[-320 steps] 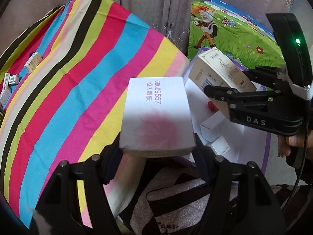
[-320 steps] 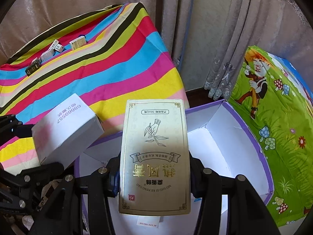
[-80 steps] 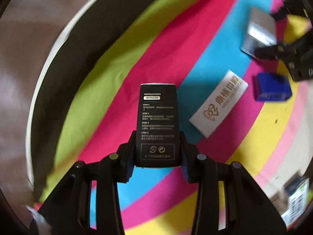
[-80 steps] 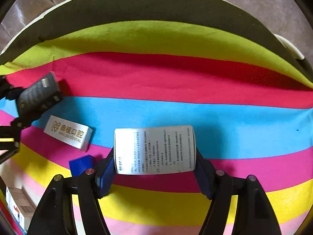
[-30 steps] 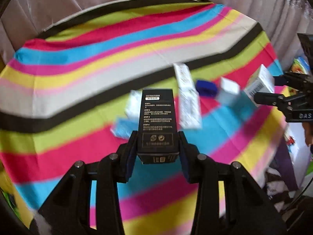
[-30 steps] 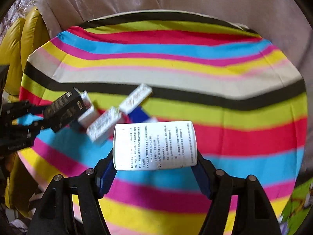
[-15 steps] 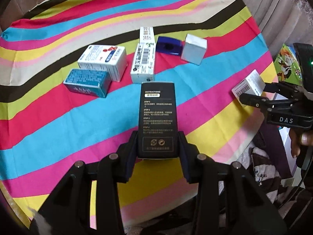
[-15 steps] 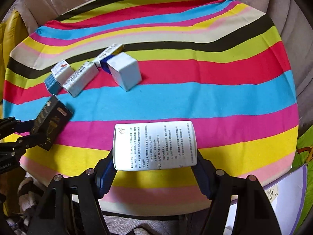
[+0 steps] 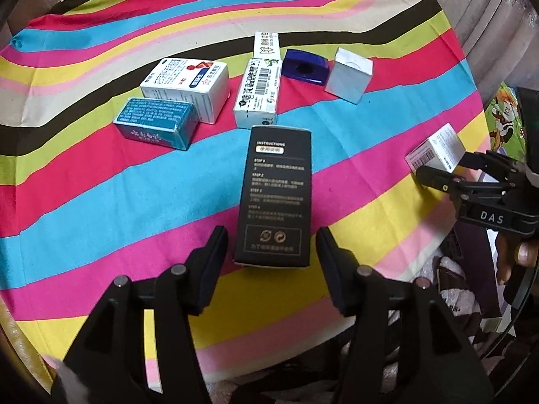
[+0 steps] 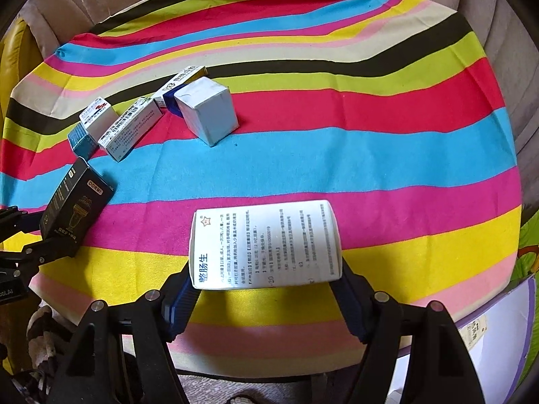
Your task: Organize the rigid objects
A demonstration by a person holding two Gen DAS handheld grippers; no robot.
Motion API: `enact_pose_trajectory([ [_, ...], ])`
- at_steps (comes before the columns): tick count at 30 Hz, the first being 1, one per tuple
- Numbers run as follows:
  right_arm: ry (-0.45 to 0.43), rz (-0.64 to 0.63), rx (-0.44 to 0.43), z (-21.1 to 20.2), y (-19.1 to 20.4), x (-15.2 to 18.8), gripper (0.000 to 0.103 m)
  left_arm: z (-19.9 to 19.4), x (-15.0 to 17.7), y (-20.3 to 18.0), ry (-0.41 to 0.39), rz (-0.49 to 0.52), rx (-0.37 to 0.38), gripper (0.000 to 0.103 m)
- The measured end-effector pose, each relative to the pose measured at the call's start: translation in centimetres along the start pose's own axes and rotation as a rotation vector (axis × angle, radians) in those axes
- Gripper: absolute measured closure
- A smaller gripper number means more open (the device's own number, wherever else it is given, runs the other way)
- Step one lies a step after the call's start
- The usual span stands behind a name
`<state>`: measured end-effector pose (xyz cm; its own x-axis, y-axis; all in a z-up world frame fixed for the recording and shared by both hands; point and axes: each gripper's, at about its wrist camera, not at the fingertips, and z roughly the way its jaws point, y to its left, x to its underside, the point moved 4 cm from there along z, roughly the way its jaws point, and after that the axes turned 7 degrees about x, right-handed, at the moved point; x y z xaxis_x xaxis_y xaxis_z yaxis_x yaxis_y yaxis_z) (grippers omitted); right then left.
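A black instruction-printed box rests on the striped tablecloth between the fingers of my left gripper. The jaws are opening, and a gap shows on each side of the box. It also appears at the left of the right wrist view as the black box. My right gripper holds a white medicine box low over the yellow and pink stripes, with both pads against its sides as the jaws ease open. The left wrist view shows that white box near the table's right edge.
Farther back lie a teal box, a white and red box, two long white boxes, a blue case and a grey cube. A purple-rimmed white carton sits beyond the table edge, lower right.
My left jaws have spread off the black box, which now sits on the cloth. The white box in the right gripper has tilted to show its left face. Both hands came down over the table.
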<state>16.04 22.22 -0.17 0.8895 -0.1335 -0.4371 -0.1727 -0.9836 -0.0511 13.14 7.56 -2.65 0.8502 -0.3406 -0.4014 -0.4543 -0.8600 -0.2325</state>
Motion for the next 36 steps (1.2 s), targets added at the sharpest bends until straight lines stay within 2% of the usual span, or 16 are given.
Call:
enact_pose_trajectory([
  [3,-0.006,0.0,-0.005,-0.1,-0.2,0.3,0.029,0.2,0.0,-0.4,-0.001,0.026,-0.007,0.047],
  [4,-0.01,-0.008,-0.006,-0.2,0.0,0.4,0.029,0.1,0.2,-0.5,-0.004,0.03,-0.007,0.056],
  [5,-0.011,-0.011,-0.008,-0.2,0.1,0.4,0.029,0.0,0.1,-0.5,-0.007,0.03,-0.011,0.06],
  [12,-0.052,-0.023,-0.005,-1.0,0.6,0.3,0.031,-0.1,-0.1,-0.3,-0.028,0.016,-0.01,0.06],
  [19,-0.079,-0.034,0.029,-2.3,0.4,0.6,0.032,-0.7,-0.8,-1.8,-0.059,0.05,0.009,0.06],
  [25,-0.097,-0.013,0.054,-3.9,-1.2,1.4,0.032,-0.4,-1.6,-4.2,-0.055,0.107,0.039,0.06],
  [36,-0.132,0.112,0.152,-7.3,-6.9,2.8,0.032,0.4,-4.9,-11.3,-0.052,0.298,0.119,0.06],
])
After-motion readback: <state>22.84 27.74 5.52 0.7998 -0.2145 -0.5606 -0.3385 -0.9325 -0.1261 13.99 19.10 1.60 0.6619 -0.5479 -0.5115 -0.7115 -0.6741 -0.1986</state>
